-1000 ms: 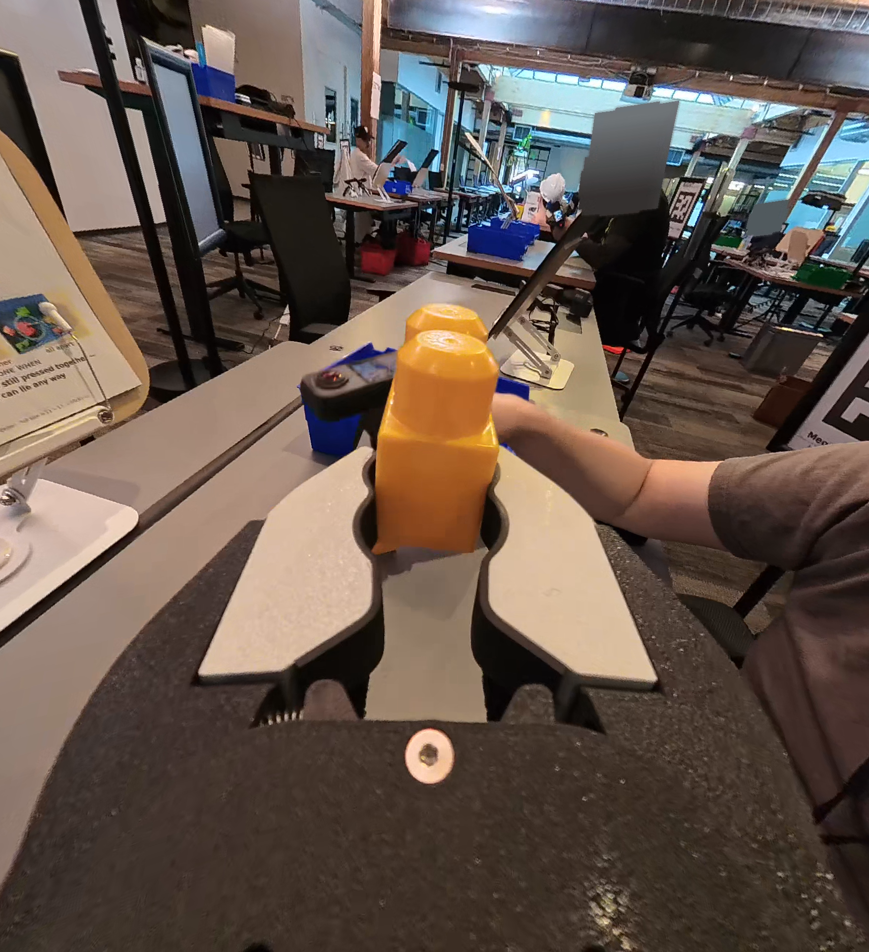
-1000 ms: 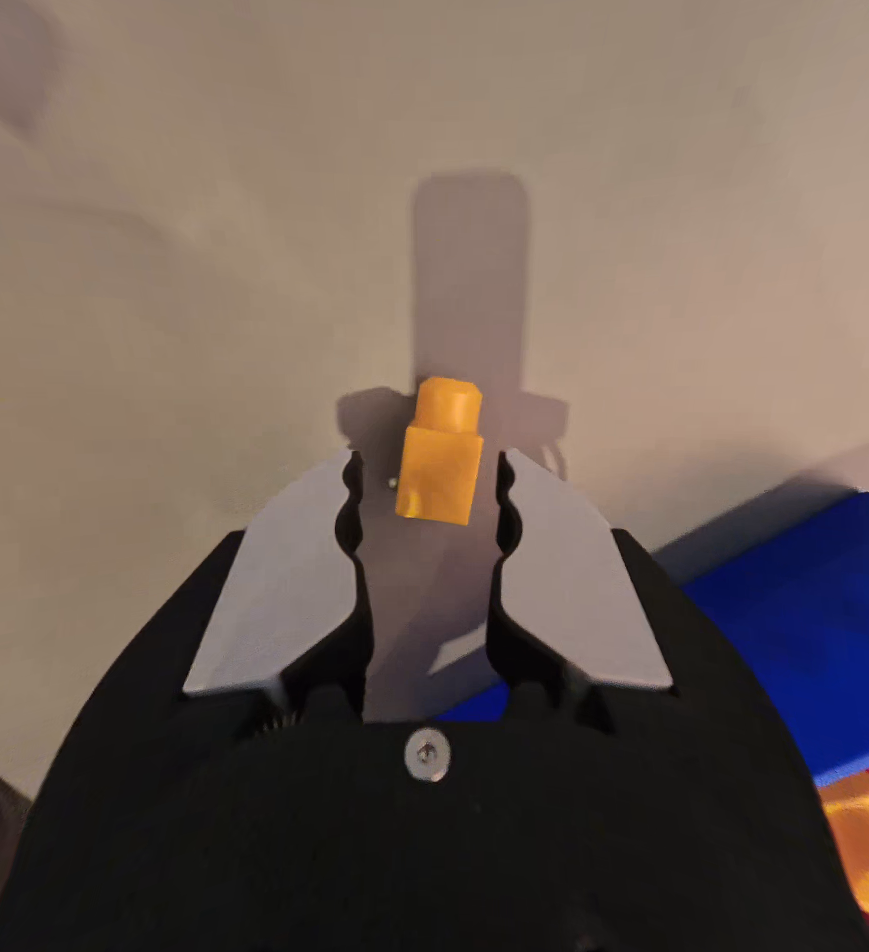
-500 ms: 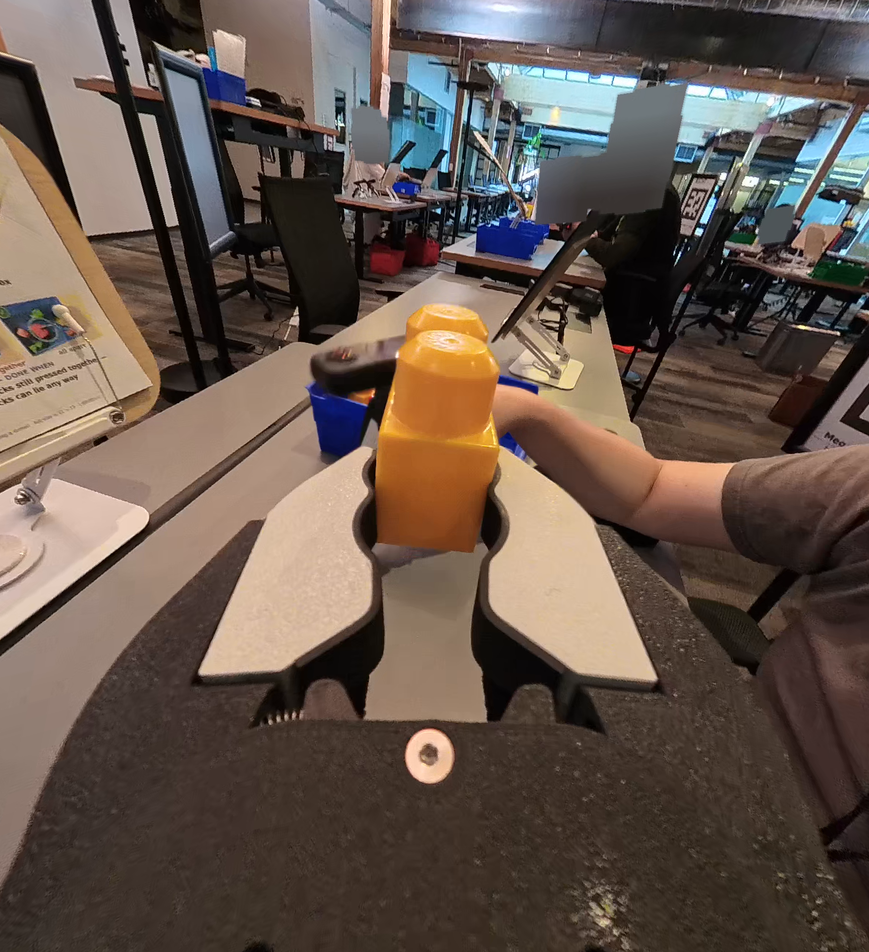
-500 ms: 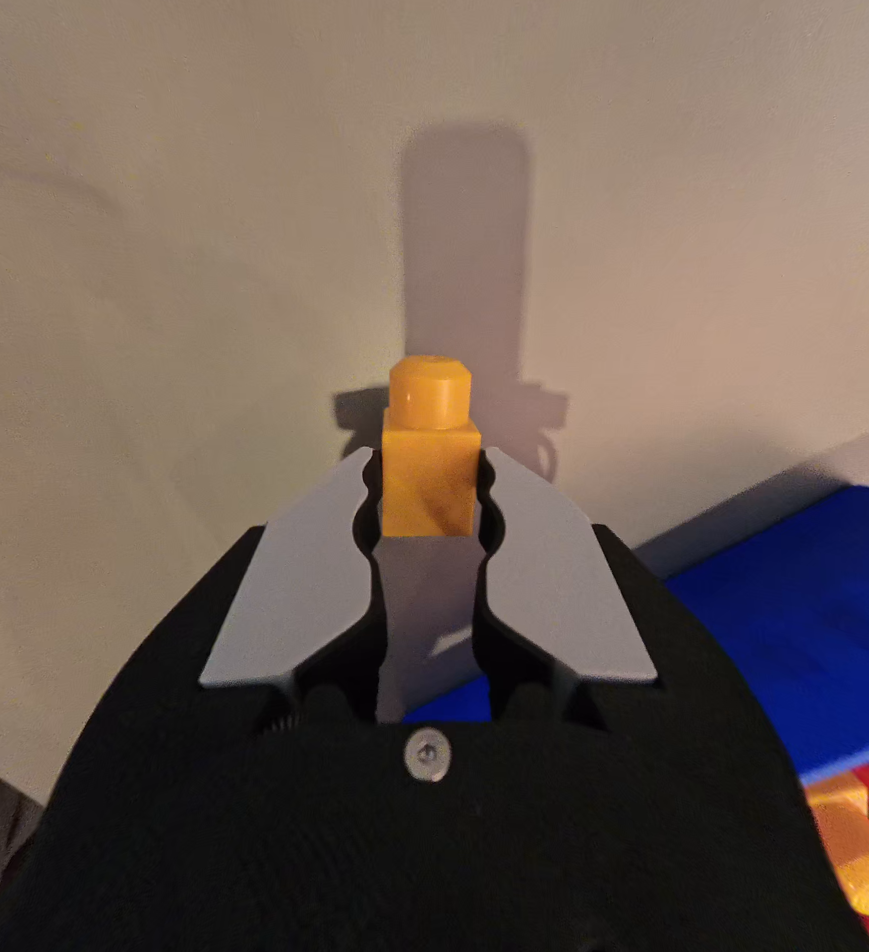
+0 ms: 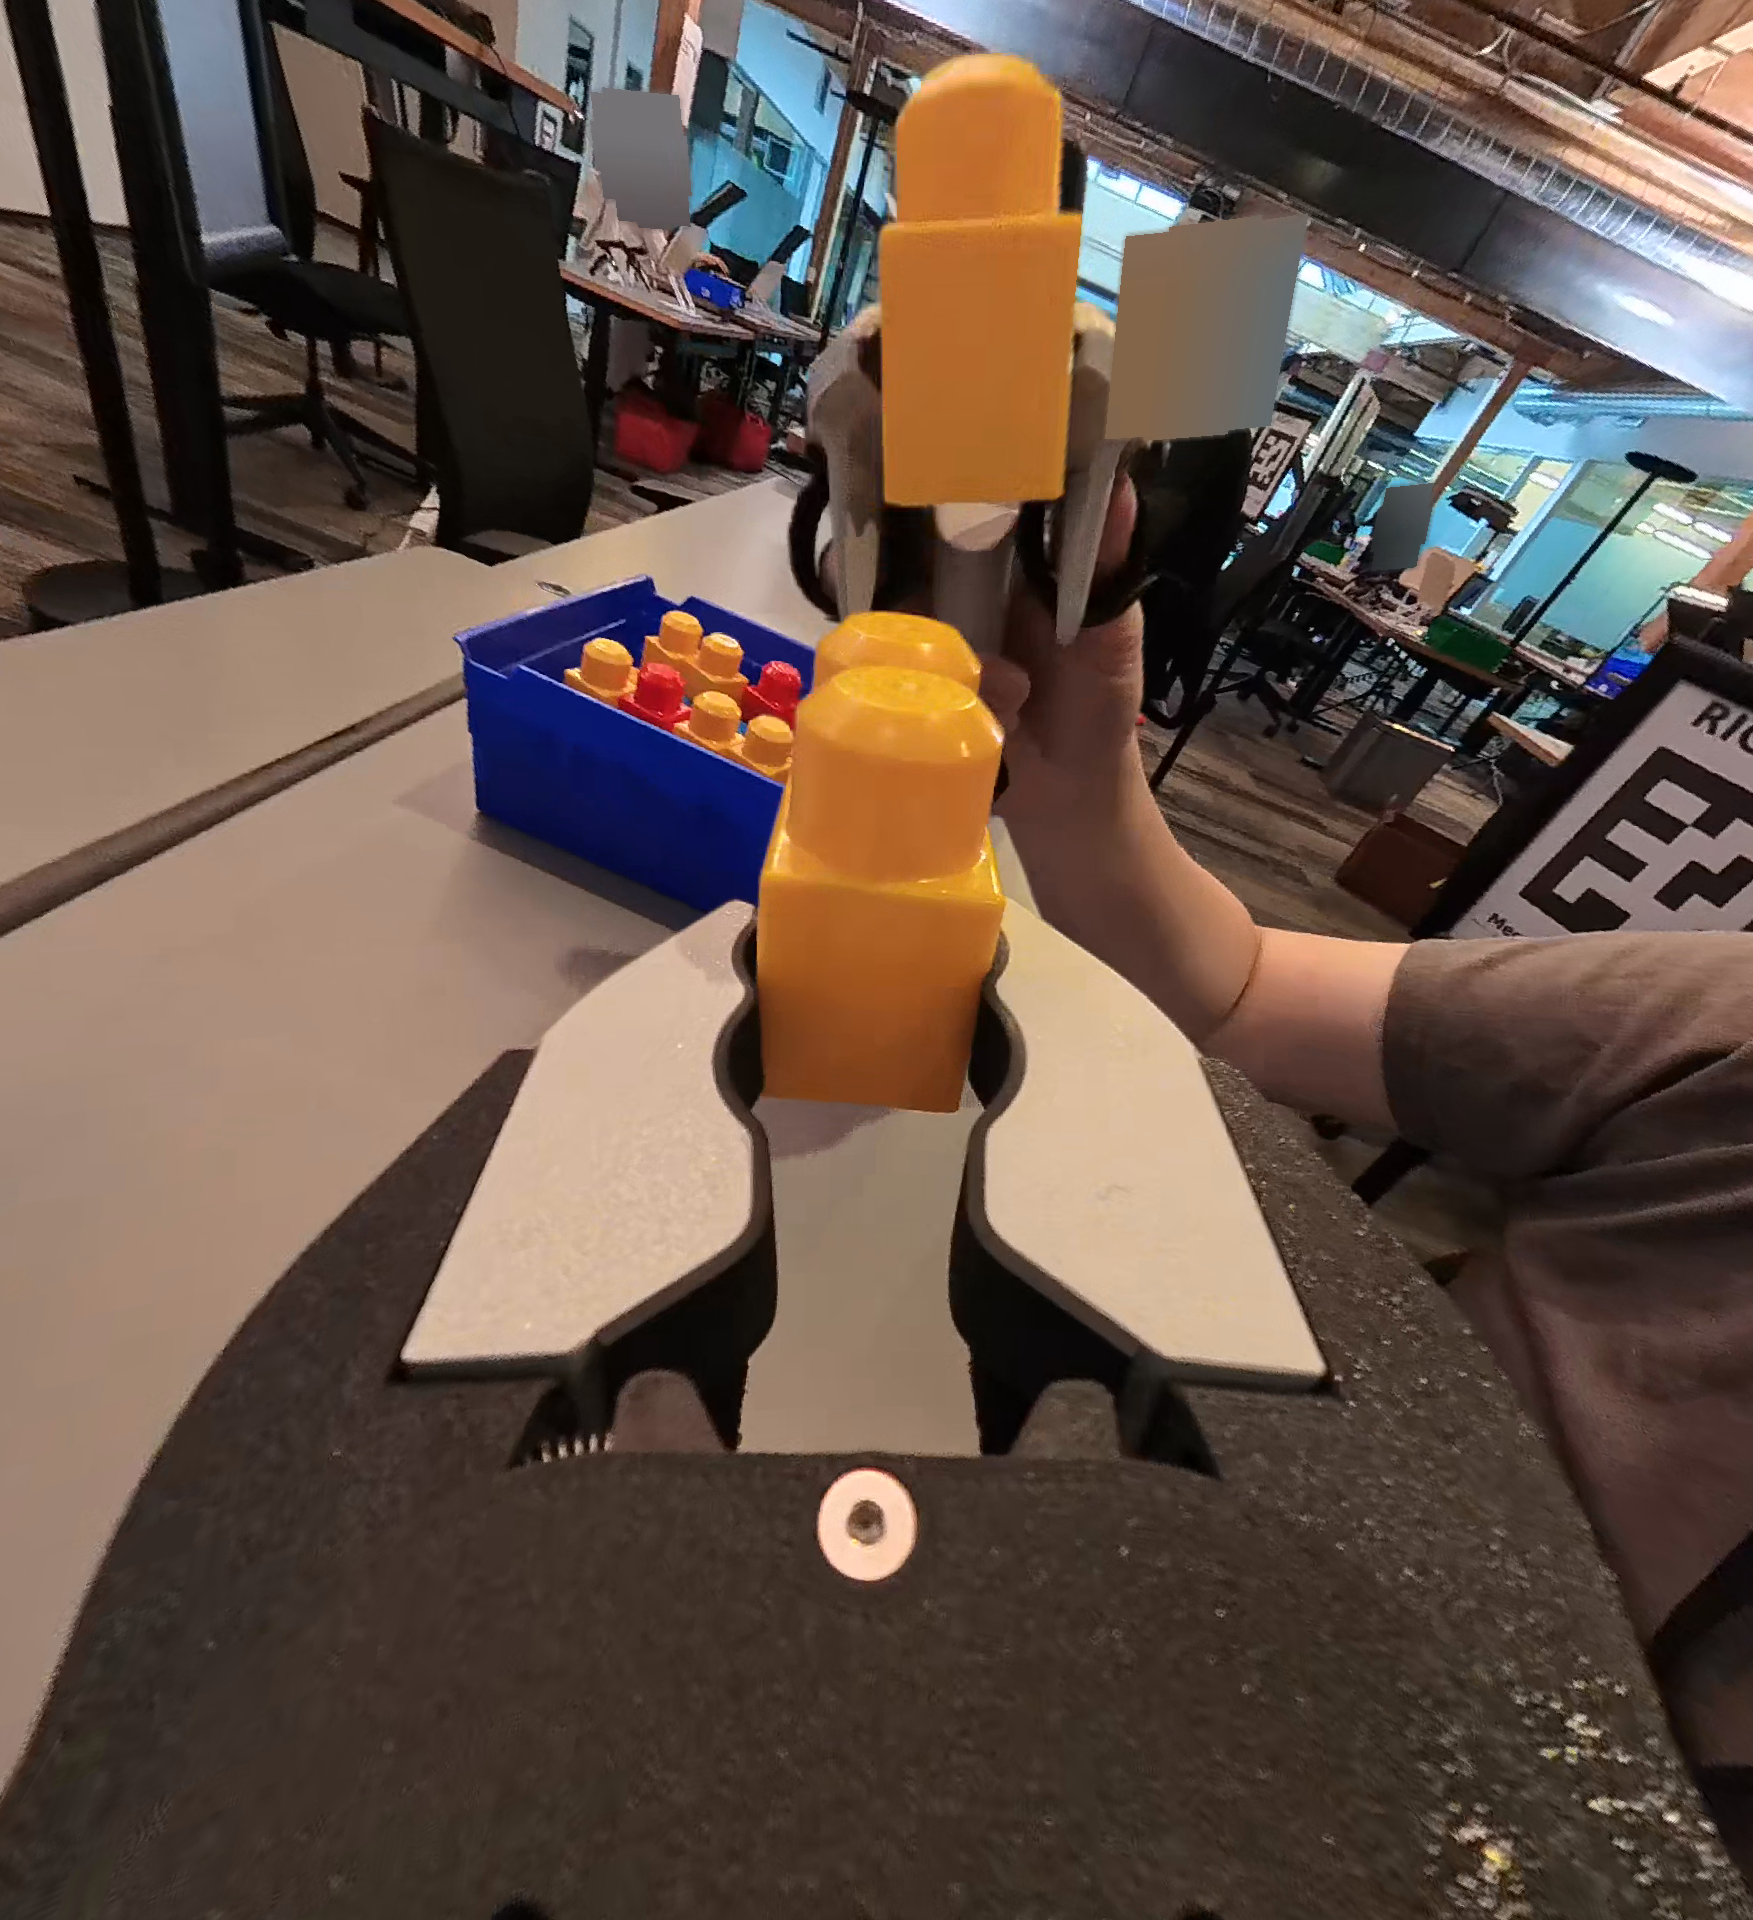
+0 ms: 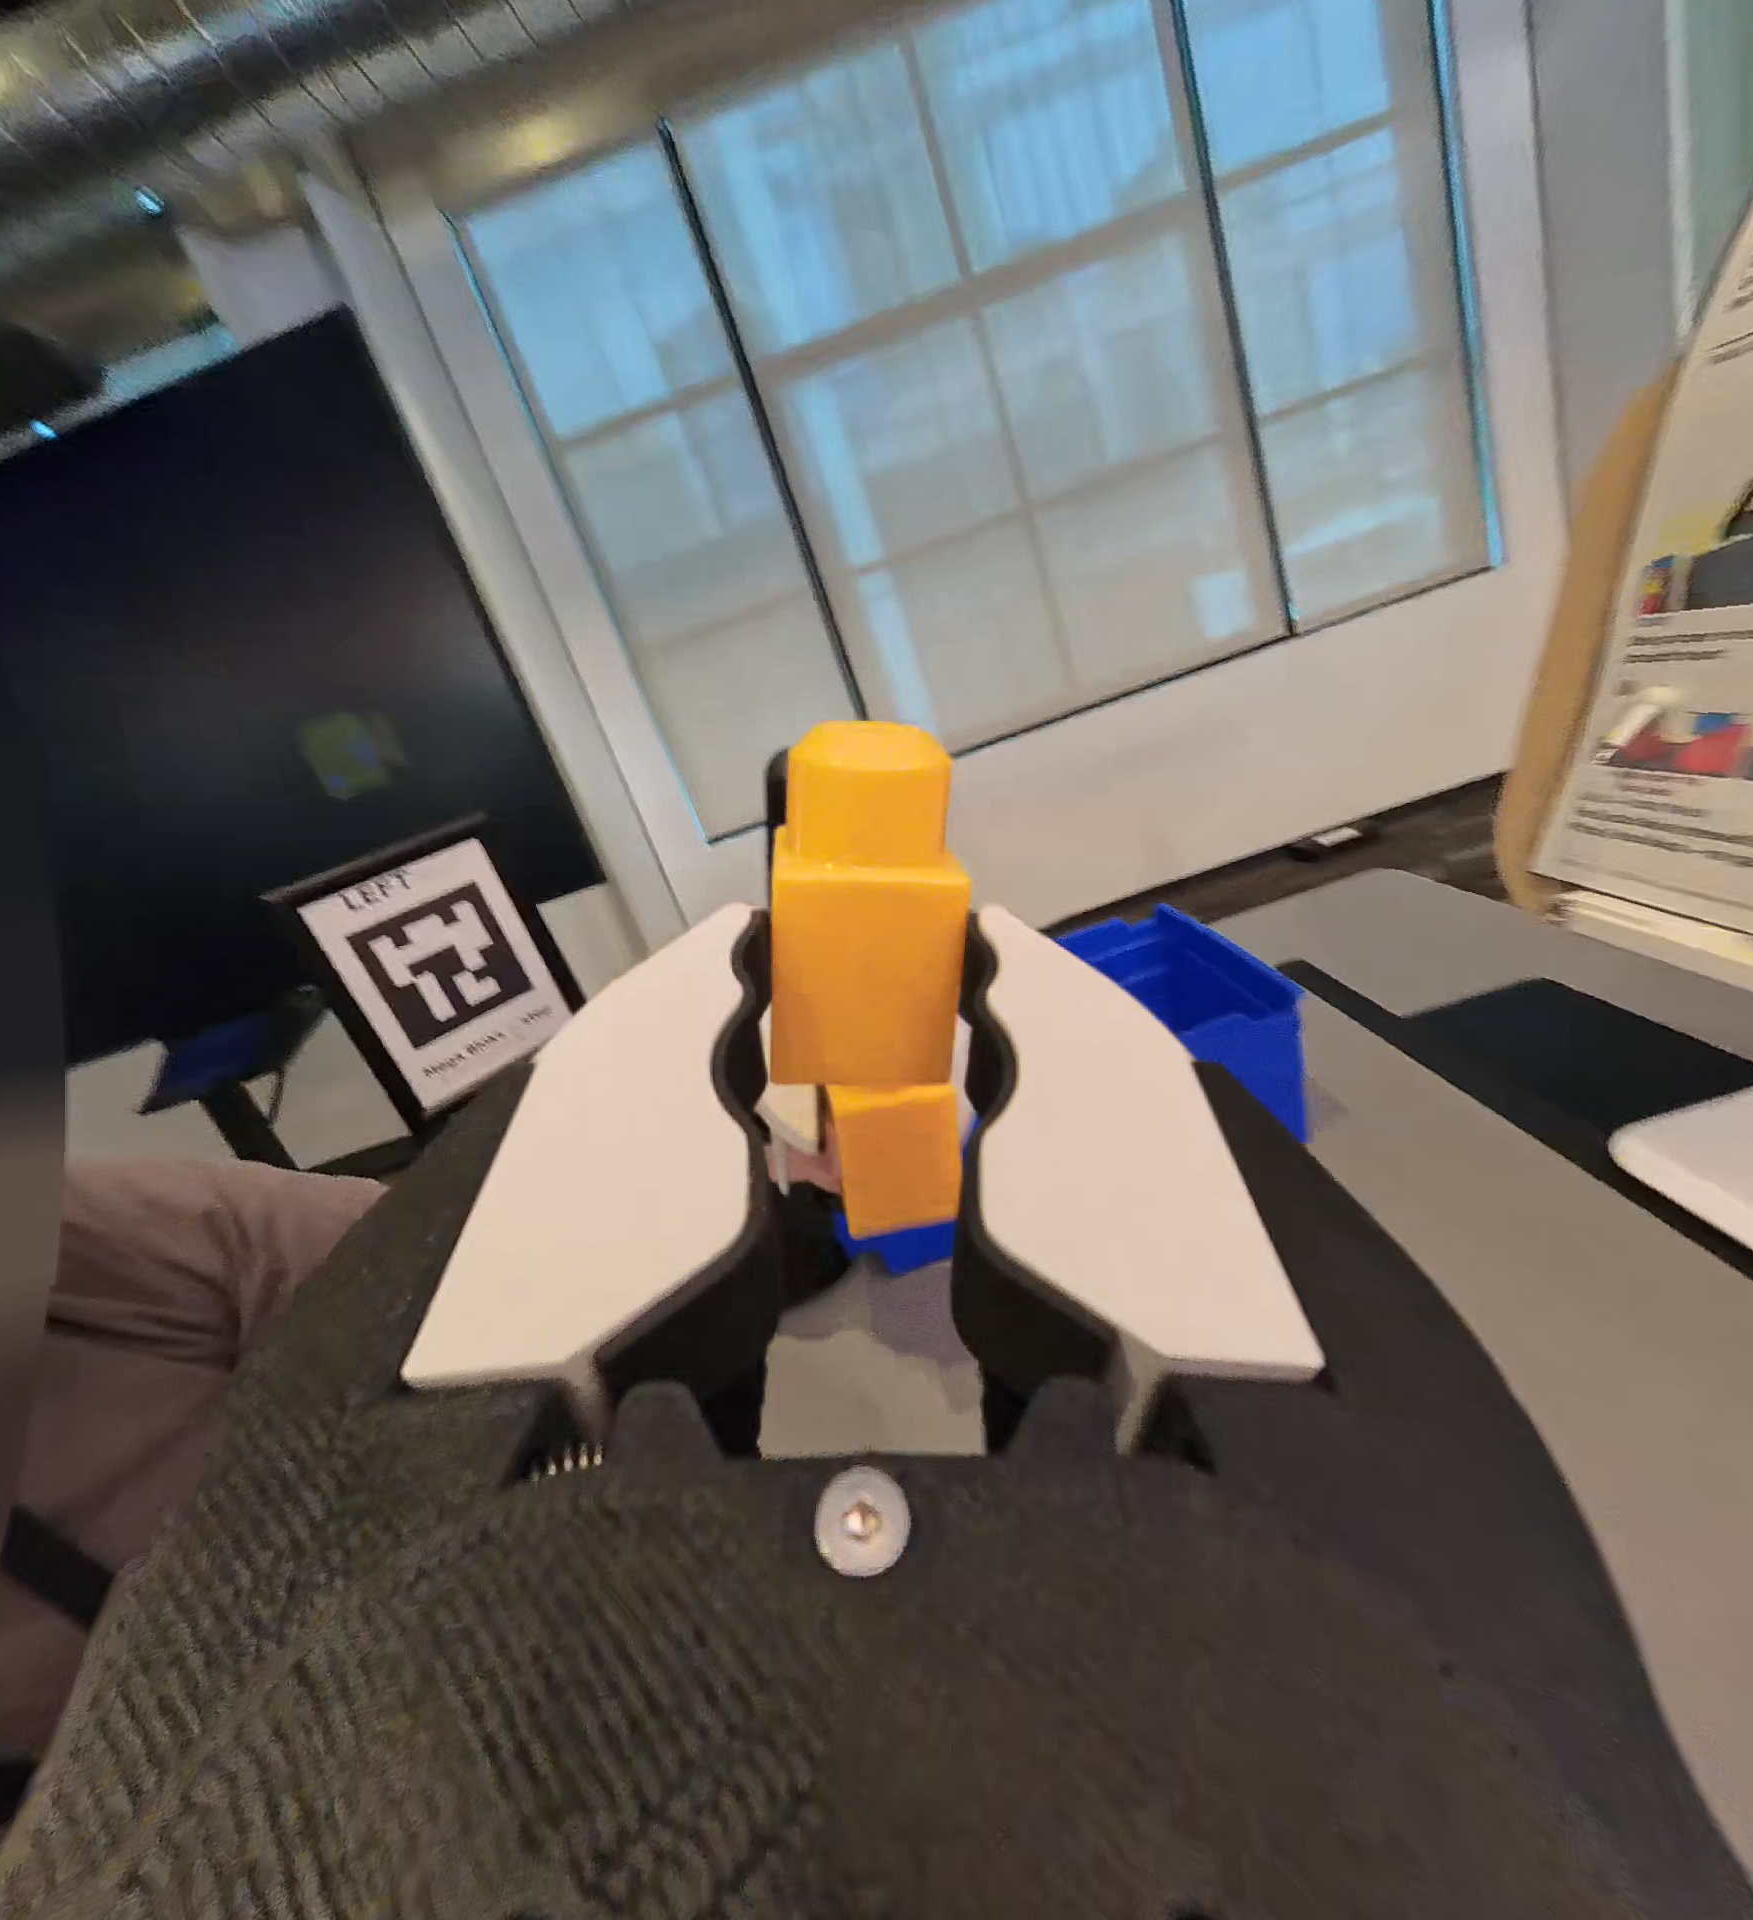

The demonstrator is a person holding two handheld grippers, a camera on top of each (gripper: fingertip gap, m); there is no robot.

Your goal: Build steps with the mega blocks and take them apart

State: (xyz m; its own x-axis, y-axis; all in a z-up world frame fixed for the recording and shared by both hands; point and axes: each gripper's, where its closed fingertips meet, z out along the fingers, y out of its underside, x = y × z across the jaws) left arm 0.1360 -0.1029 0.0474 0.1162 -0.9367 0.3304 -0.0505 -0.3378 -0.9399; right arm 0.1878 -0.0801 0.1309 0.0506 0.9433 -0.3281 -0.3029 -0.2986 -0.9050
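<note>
The left gripper (image 5: 874, 1003) is closed on a two-stud orange block (image 5: 877, 940), its fingers (image 5: 633, 1122) pressing the block's flat sides; the studs point up and the second stud sits straight ahead of the first. Ahead and to the left of this gripper, a blue bin (image 5: 591, 758) rests on the grey table (image 5: 228, 935), well apart from the fingertips, with loose orange and red blocks (image 5: 706, 681) packed inside, studs up. Straight ahead and higher, the right gripper (image 5: 965, 520) faces back toward the left one, raised above the table in a person's hand (image 5: 1080, 727), and it clamps a one-stud orange block (image 5: 976, 343) upright, above and beyond the two-stud block and not touching it. To the right of the left gripper a grey sleeve (image 5: 1599, 1195) and bare forearm reach forward, and a black-and-white marker board (image 5: 1703, 842) stands further right. In the right wrist view, which is motion-blurred, the right gripper (image 6: 864, 997) is narrow around the one-stud block (image 6: 867, 956), stud up, fingers (image 6: 623, 1143) tight on its sides. Just below it, through the gap, part of the two-stud block (image 6: 898, 1158) shows. Left of this gripper stands another marker board (image 6: 436, 971); ahead to the right sits a blue bin (image 6: 1204, 1008), and at far right a propped instruction sheet (image 6: 1703, 665).
</note>
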